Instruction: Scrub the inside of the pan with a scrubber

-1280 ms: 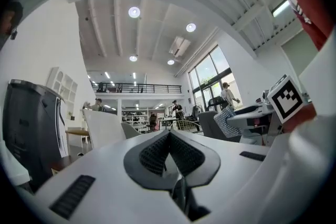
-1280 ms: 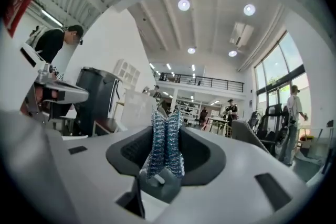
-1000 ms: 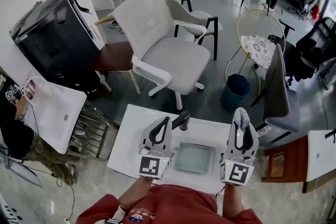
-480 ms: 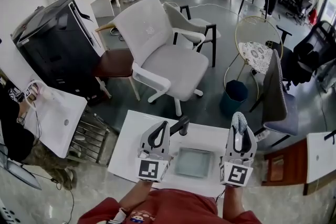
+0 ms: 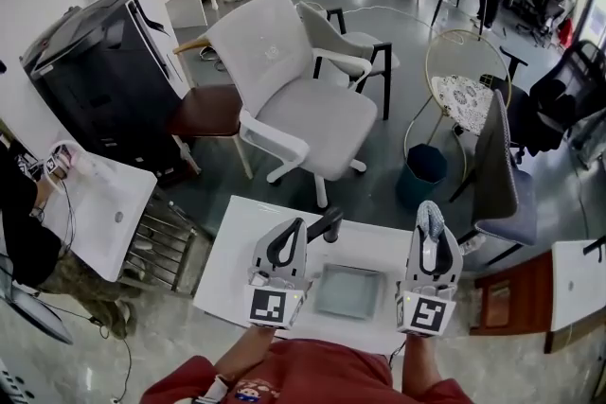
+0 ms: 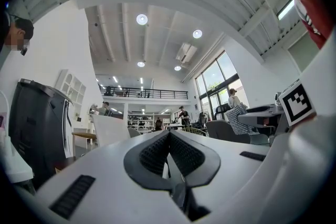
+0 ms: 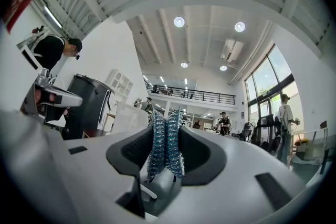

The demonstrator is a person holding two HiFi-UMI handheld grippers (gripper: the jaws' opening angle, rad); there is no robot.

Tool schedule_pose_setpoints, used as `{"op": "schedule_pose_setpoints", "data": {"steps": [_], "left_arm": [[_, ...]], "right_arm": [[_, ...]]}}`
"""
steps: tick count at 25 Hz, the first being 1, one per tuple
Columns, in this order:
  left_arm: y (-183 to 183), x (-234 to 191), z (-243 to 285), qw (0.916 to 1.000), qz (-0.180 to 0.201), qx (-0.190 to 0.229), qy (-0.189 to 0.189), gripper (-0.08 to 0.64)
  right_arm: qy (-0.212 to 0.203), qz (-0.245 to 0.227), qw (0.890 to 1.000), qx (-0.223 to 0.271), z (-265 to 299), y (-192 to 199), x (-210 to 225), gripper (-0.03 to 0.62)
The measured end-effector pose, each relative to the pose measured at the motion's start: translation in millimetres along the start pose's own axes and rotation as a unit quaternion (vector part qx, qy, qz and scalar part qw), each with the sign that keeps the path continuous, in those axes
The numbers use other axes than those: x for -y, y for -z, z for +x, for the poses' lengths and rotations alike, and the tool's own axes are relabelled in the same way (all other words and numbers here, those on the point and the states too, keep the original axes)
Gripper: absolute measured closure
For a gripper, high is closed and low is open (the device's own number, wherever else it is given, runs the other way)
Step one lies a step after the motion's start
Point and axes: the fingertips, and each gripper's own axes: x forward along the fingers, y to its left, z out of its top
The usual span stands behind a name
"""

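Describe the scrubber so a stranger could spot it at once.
Find the white table at the bottom of the head view, then the right tool beside the square pan. The scrubber is the shiny blue mesh wad clamped in its jaws; the left tool has none.

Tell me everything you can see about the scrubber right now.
The scrubber is a blue-silver woven mesh pad, metallic-looking, squeezed into two ridged lobes. It stands upright, clamped between the jaws of the right gripper and poking past their tips. Only the jaw pads touch it.
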Motion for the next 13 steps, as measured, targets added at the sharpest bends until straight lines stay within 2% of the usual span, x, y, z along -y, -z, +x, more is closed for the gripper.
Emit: {"op": "schedule_pose_setpoints", "data": {"steps": [2, 6, 10, 13], "left_arm": [[-2, -1, 0, 1.0, 0.001, 0.008, -0.002, 0.546], [2, 0, 0, 1.0, 0.003, -0.006, 0.003, 0.546], [-8, -1, 2, 0.9993, 0.002, 0.038, -0.003, 0.546], [-10, -2, 4, 0.9987, 0.002, 0.051, -0.007, 0.546]], "right_arm": [[-0.001, 0.0, 1.0, -0.002, 0, 1, 0, 0.426], [-0.001, 0.0, 1.0, -0.004, 0, 1, -3, 0.426], [-0.003, -0.002, 1.0, -0.003, 0, 1, -3, 0.426], [-0.002, -0.003, 1.0, -0.007, -1, 3, 0, 0.426]]}}
